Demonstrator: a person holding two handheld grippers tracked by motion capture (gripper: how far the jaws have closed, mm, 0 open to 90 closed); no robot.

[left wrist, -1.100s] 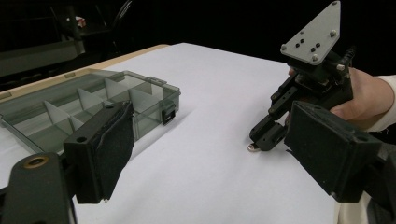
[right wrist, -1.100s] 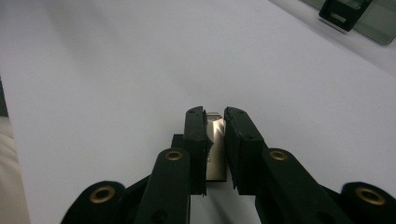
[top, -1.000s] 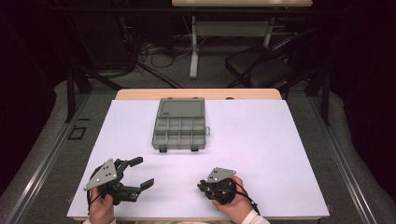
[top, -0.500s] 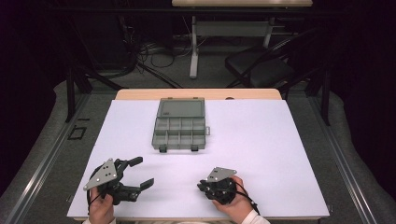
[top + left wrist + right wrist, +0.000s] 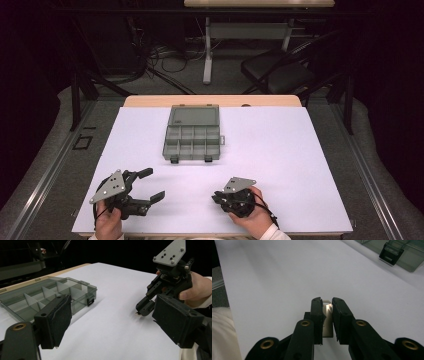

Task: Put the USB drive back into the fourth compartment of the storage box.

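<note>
Landmark: the organizer box point(image 5: 193, 134), grey translucent plastic, lid swung open toward the far edge, tray split by dividers into small compartments, two dark latches on its near edge. It sits on the white sheet point(image 5: 300, 165) covering the table, about mid-width, toward the far side.

Left of and nearer than the box: left gripper point(image 5: 150, 184), held in the person's left hand point(image 5: 107, 225), grey three-cornered plate on top. Jaws spread wide, nothing between them. In the left gripper view both black padded jaws stand far apart over bare sheet, the box point(image 5: 47, 296) behind the left-hand one.

Right of that, nearer than the box and a bit right of its right latch: right gripper point(image 5: 216, 198), in the right hand point(image 5: 250, 212), tips down at the sheet. Jaws closed in on a small metal piece point(image 5: 327, 315): flat, thin, silvery, brightly lit at the top, squared upper edge, standing on edge between the pads. Both pads press its faces; its lower part runs down between the jaws into shadow. What the piece is exactly, can't tell. In the left gripper view the right gripper point(image 5: 145, 311) shows a small pale bit at its tips, right at the sheet surface, well apart from the box.

In the right gripper view a box latch point(image 5: 392, 251) shows at upper right, far from the pinched piece.
</note>
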